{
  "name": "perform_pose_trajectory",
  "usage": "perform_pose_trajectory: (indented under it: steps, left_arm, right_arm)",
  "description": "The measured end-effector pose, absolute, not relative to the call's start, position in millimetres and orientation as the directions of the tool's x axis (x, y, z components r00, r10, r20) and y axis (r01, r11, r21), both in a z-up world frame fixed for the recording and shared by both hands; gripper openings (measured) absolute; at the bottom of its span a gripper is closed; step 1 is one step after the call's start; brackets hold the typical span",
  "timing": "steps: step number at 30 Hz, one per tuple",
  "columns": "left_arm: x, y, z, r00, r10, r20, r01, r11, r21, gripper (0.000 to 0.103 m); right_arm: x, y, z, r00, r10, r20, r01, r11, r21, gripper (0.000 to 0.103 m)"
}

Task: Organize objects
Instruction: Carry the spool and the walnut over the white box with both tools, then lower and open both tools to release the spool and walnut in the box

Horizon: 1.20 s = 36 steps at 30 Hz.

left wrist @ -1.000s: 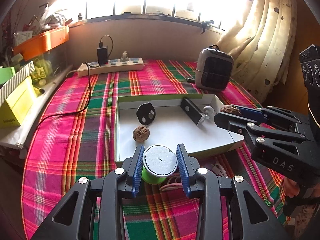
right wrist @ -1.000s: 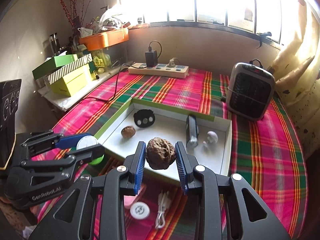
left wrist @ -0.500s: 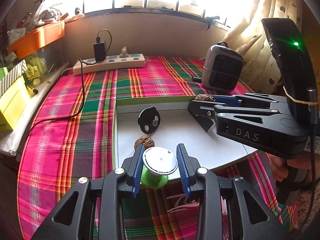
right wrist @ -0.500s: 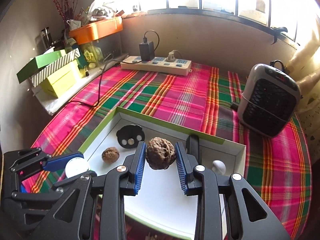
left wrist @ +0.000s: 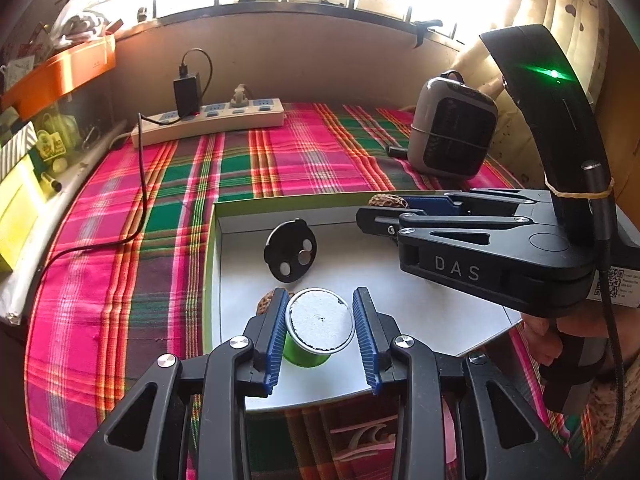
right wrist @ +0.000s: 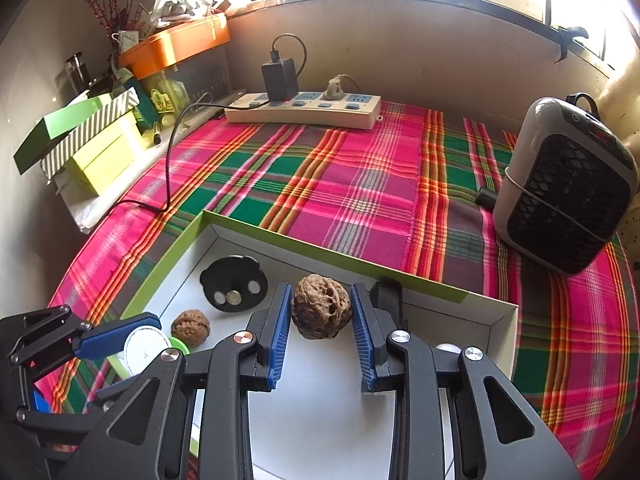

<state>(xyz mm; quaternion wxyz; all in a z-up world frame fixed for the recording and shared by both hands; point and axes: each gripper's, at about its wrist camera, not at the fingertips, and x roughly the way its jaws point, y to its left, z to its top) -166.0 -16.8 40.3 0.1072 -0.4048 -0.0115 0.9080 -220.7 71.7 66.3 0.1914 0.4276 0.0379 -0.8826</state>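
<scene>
Walnut (right wrist: pixel 321 311) in our right gripper (right wrist: pixel 320 330) sits pinched between the blue pads, now hanging over the white floor of the green-rimmed tray (right wrist: pixel 320 254), where a second ago it was short of the near rim. Our left gripper (left wrist: pixel 320 330) is narrowed on a green capsule (left wrist: pixel 318 326), foil top up, and has likewise come in over the tray's near edge instead of hovering above the plaid cloth (left wrist: pixel 120 288). Both loads have thus crossed into the tray, so we judge the carrying is nearly done and only lowering and release remain. Already lying inside are a smaller walnut (right wrist: pixel 191 327) just beside the capsule and a black disc (right wrist: pixel 234 284) toward the far left corner. Behind the right fingers a dark oblong item and a small white one are mostly hidden. Outside, a heater (right wrist: pixel 568 188) and a power strip (right wrist: pixel 304 108) stand well apart from the tray.
</scene>
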Motion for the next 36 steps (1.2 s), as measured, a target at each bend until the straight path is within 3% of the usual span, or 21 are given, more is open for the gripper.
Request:
perform_pose_trajectory:
  steps: [36]
  left_arm:
    - [-190, -9, 19, -0.606, 0.221, -0.764, -0.199, -0.972, -0.123, 0.031]
  right_arm:
    - [-238, 60, 48, -0.510, -0.287, -0.811, 0.403, -0.913, 0.070, 0.031]
